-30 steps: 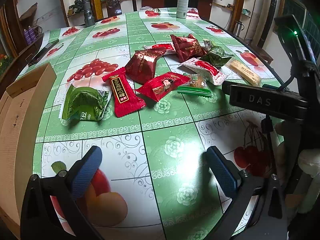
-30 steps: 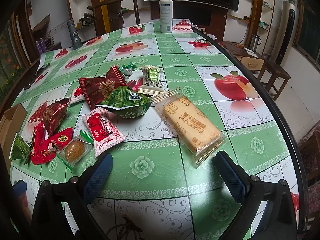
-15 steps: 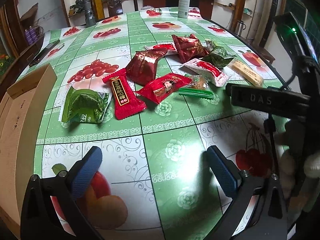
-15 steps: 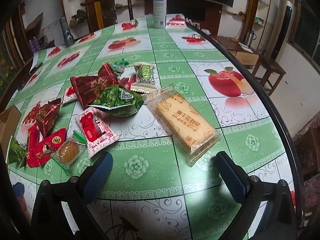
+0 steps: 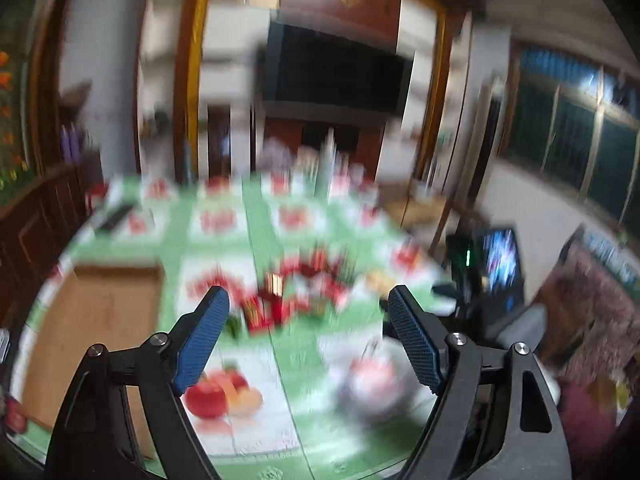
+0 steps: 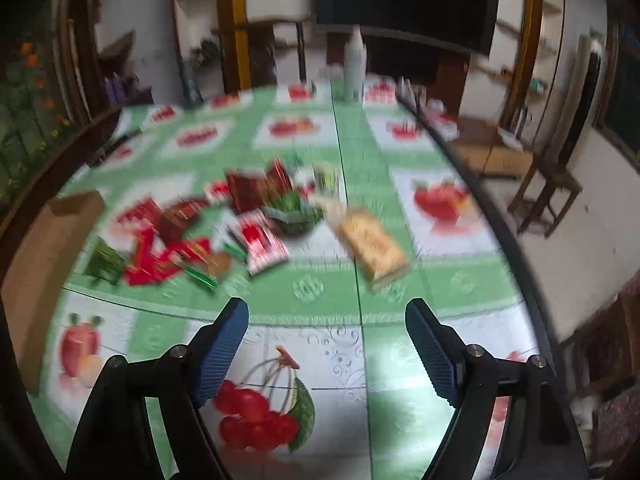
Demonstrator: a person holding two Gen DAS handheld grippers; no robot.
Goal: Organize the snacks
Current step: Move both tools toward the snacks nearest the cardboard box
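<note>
Item: snack packets [image 6: 248, 224], heaped on the counter [image 6: 344, 304] ahead of our jaws, unsorted. Both grippers, left [image 5: 308, 340] and right [image 6: 326, 350], gape empty. We judge them raised clear to choose.

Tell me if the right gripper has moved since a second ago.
Yes. The right gripper has pulled back and up from the table: the biscuit pack, earlier just ahead of the fingers, now sits farther off and smaller.

Both wrist cams look fwd over the table [image 6: 340, 292] from its near edge – left tilted higher; both share the snack pile [image 5: 296, 296] [image 6: 224, 232].
</note>
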